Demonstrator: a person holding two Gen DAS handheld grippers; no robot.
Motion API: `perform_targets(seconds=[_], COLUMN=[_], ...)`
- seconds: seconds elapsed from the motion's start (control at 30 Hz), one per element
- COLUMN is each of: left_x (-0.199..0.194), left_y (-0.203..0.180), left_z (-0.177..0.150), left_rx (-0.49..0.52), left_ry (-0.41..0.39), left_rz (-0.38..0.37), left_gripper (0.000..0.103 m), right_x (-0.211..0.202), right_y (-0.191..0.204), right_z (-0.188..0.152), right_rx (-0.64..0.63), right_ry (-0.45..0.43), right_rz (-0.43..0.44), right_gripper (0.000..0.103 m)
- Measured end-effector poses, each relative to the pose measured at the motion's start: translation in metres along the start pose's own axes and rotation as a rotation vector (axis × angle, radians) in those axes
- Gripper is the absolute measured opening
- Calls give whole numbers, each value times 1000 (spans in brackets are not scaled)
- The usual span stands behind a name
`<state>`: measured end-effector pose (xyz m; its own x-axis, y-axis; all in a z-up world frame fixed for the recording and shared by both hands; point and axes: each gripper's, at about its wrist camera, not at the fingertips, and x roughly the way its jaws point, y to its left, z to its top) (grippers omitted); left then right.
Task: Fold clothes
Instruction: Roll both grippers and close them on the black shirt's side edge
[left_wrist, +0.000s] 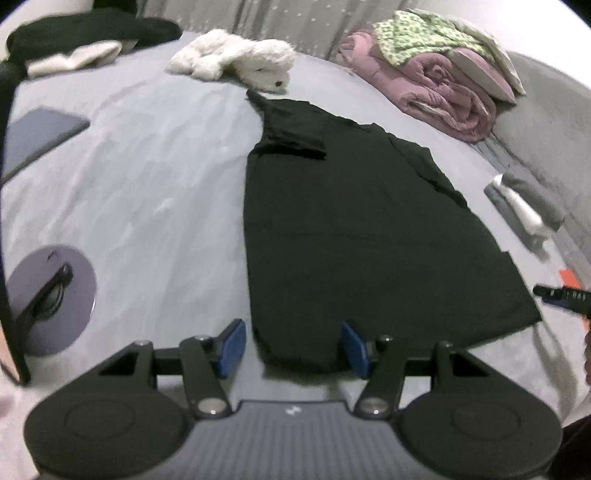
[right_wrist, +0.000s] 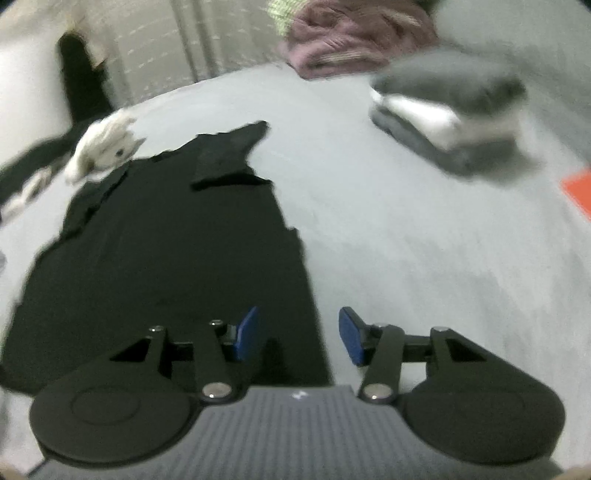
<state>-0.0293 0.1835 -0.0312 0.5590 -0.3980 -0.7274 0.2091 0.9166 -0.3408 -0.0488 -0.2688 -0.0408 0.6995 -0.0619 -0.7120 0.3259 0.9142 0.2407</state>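
Observation:
A black garment (left_wrist: 351, 229) lies flat on the grey bed sheet (left_wrist: 147, 177), with its sleeves folded in toward the middle. My left gripper (left_wrist: 293, 347) hovers open over the garment's near left corner. The cloth's edge lies between its blue pads (left_wrist: 232, 347), which do not press on it. In the right wrist view the same garment (right_wrist: 166, 258) fills the left half. My right gripper (right_wrist: 299, 334) is open over the garment's near right edge, one pad over cloth and the other over bare sheet (right_wrist: 424, 240). Part of the right gripper (left_wrist: 561, 295) shows at the left view's right edge.
A white plush toy (left_wrist: 240, 62) lies beyond the garment's far end. A rolled pink quilt (left_wrist: 436, 92) with green patterned cloth sits back right. A folded grey and white stack (right_wrist: 450, 122) lies to the right. A flat grey slab (left_wrist: 40, 133) and a round grey base (left_wrist: 51, 299) are on the left.

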Motion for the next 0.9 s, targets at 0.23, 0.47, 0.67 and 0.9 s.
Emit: perform_targets(seconds=[0.23, 0.47, 0.67, 0.9], left_x=[-16, -3, 13, 22], left_y=[21, 33, 20, 23], left_z=[-7, -23, -38, -45], left_rx=[-167, -425, -505, -651], left_ry=[41, 32, -96, -192], left_rz=[-79, -208, -200, -167], left_gripper=[59, 57, 55, 27], right_x=[-11, -2, 7, 19], right_y=[-48, -49, -46, -58], right_z=[-4, -23, -26, -29], right_rx=[284, 424, 479, 588], right_ry=[98, 165, 60, -21], right_rz=[159, 291, 301, 274], right_gripper=[53, 54, 51, 14])
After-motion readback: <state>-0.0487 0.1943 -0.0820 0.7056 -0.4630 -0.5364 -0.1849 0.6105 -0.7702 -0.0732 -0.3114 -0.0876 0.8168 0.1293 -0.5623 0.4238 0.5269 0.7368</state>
